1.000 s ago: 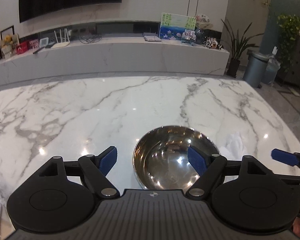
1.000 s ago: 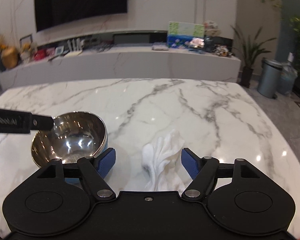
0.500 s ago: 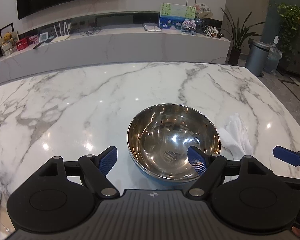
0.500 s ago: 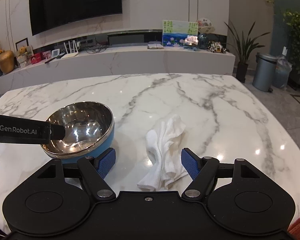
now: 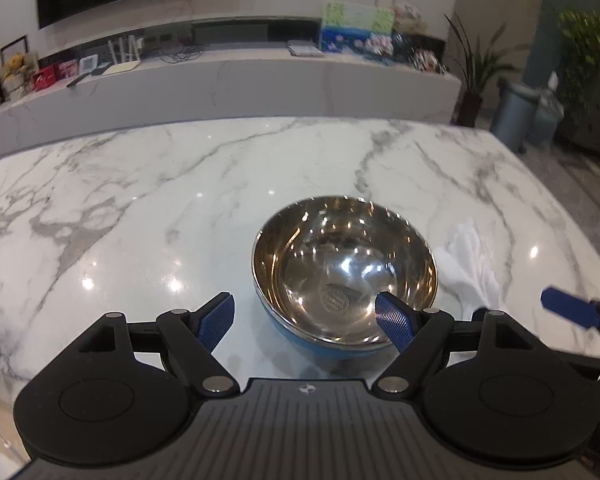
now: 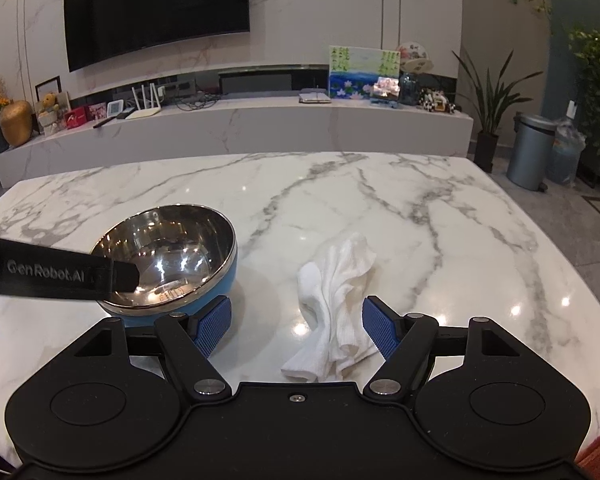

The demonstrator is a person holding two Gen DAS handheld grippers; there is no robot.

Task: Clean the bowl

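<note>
Over the last second I've drawn back, so the steel, blue-sided bowl (image 5: 345, 276) sits frame-centre, left gripper (image 5: 306, 320) spread astride its near rim, right gripper (image 6: 296, 324) spread around the crumpled white cloth (image 6: 334, 304), both ungrasped

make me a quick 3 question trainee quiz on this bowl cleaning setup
1. True or false: the white cloth lies inside the steel bowl.
2. Which gripper has a finger reaching over the bowl's rim? A) left gripper B) right gripper
3. Fill in: the cloth lies on the marble table, between the open fingers of the ____ gripper.

Key
1. False; it lies on the table beside the bowl, apart from it.
2. A
3. right
</note>
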